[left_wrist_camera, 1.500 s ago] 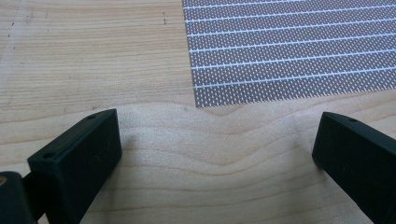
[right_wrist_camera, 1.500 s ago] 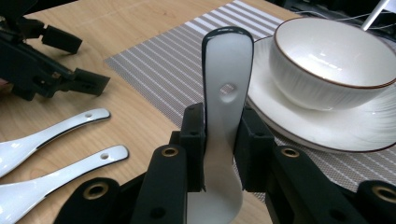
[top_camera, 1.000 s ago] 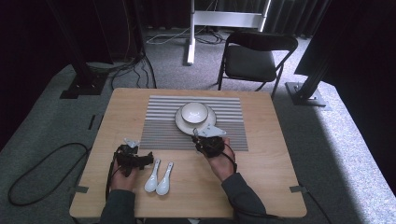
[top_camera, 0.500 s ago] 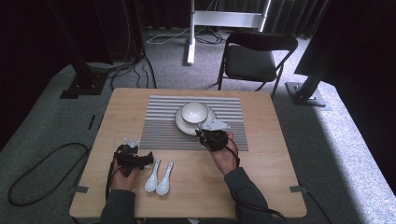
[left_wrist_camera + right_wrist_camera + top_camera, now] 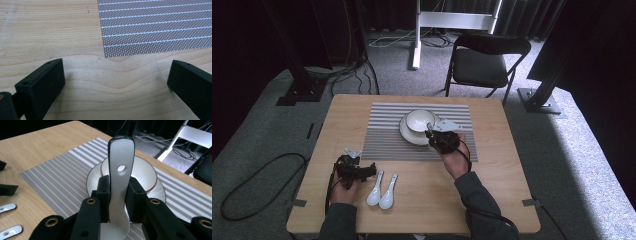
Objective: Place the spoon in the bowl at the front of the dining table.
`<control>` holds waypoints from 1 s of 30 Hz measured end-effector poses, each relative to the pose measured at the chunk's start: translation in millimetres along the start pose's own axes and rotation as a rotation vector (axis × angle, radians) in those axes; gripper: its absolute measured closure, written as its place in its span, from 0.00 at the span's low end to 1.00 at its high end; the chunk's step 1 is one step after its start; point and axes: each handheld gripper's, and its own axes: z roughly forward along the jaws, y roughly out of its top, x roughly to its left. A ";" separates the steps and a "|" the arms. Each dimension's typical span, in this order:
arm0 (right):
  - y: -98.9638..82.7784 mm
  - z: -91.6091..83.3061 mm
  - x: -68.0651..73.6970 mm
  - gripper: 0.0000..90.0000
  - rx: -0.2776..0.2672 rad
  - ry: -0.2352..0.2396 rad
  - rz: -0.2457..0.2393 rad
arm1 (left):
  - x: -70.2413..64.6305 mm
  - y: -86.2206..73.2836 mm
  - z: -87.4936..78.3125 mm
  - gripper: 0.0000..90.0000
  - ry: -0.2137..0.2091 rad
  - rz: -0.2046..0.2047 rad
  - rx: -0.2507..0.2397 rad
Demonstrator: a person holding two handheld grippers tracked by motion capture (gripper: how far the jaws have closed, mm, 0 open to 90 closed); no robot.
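The right gripper [image 5: 119,197] is clamping a white ceramic spoon [image 5: 120,170] between its two black jaws, the pads pressing on the handle from either side; the handle, with a small hole near its end, is sticking up and away from the gripper while the bowl of the spoon is sitting low behind the jaws. In the high view that gripper [image 5: 432,136] is hanging over the near right edge of the saucer [image 5: 408,136], with the spoon held above it. On the saucer a white bowl [image 5: 419,120] with a thin brown rim is sitting, and both are resting on a grey striped placemat [image 5: 384,140] spread over the far half of the wooden counter [image 5: 492,175].

The left gripper [image 5: 373,170] is lying low at the near left of the counter in the person's left hand [image 5: 345,187], its jaws standing wide apart with nothing between them; in the left gripper view they are framing bare wood and a corner of the placemat [image 5: 155,27]. Just to the right of it two more white spoons [image 5: 382,191] are lying side by side on the counter, near each other, handles pointing away from the person
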 end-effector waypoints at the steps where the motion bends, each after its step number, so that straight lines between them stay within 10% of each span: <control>1: 0.0 0.0 0.0 0.84 0.000 0.000 0.000 | 0.0 0.0 0.0 0.02 0.000 0.000 0.000; 30: 22.3 19.7 -28.7 0.84 -0.028 -0.015 0.016 | 0.0 0.0 0.0 0.02 0.000 0.000 0.001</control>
